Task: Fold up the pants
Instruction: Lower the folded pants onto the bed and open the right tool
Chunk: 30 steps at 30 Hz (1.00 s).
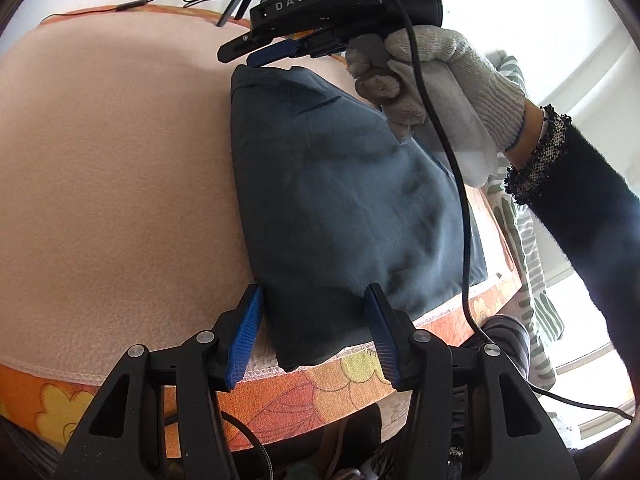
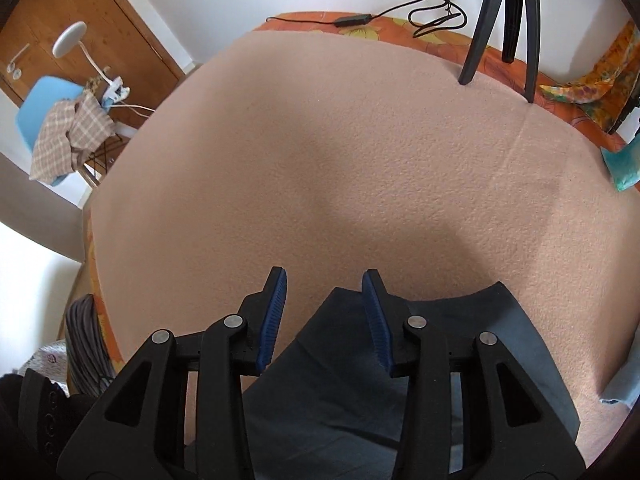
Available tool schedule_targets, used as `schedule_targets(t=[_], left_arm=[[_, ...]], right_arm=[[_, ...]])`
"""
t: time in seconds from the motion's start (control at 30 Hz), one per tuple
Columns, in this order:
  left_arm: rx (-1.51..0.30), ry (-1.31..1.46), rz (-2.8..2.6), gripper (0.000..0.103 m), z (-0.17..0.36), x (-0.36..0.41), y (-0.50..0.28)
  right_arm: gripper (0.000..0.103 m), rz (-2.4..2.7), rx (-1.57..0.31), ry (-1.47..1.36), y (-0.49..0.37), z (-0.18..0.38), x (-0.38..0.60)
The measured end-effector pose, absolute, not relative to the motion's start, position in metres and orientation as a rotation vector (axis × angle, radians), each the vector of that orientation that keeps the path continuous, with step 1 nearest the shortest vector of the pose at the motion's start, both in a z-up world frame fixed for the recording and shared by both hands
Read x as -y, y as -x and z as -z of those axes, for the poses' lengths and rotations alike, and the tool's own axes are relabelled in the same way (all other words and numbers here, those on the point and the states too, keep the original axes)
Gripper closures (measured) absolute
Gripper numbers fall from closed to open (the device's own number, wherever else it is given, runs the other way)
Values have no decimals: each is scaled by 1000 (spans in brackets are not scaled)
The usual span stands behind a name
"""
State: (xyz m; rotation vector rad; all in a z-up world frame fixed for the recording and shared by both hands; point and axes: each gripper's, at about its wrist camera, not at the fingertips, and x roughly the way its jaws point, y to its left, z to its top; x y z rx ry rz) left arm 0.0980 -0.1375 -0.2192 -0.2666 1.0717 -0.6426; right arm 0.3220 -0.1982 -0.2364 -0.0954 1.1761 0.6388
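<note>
Peach fleece blanket (image 2: 360, 152), spread over an orange floral cloth (image 1: 280, 396) on the tabletop; white wall behind. Item: dark blue-grey pants (image 1: 344, 208), folded to a compact block at the near right corner, one edge reaching the blanket's hem. Left gripper (image 1: 314, 324): jaws apart, straddling the near edge, pads seemingly not pressing. Right gripper (image 2: 325, 312): jaws apart, nothing held, poised over the far corner, held in a gloved hand (image 1: 440, 92). Handling note: likely final fold or smoothing; pinch both layers squarely, keeping edges aligned.
</note>
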Motion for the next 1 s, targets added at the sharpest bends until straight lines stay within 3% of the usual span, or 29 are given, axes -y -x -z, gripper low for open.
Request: schedule_targets(t=[0.1,0.27,0.37,0.83,1.0], left_arm=[[-1073,267,648,67,218,136,-98],[-1068,282,649,82,219,132,-99],[-1054,264,657,90,217,134,-99],[-1033,231,662,92,214,136,-96],[-1002,213,652,90,199,129,-91]], right_arm=[[63,-636,-1188,119,-326,242,195],[94,-627,-1180,209,-324,242,187],[101,-602,-1139,260,-321,237,184],[102,-519,-1121,142,-326,234,185],[92,-473,-1072,-1,-316,205,218]])
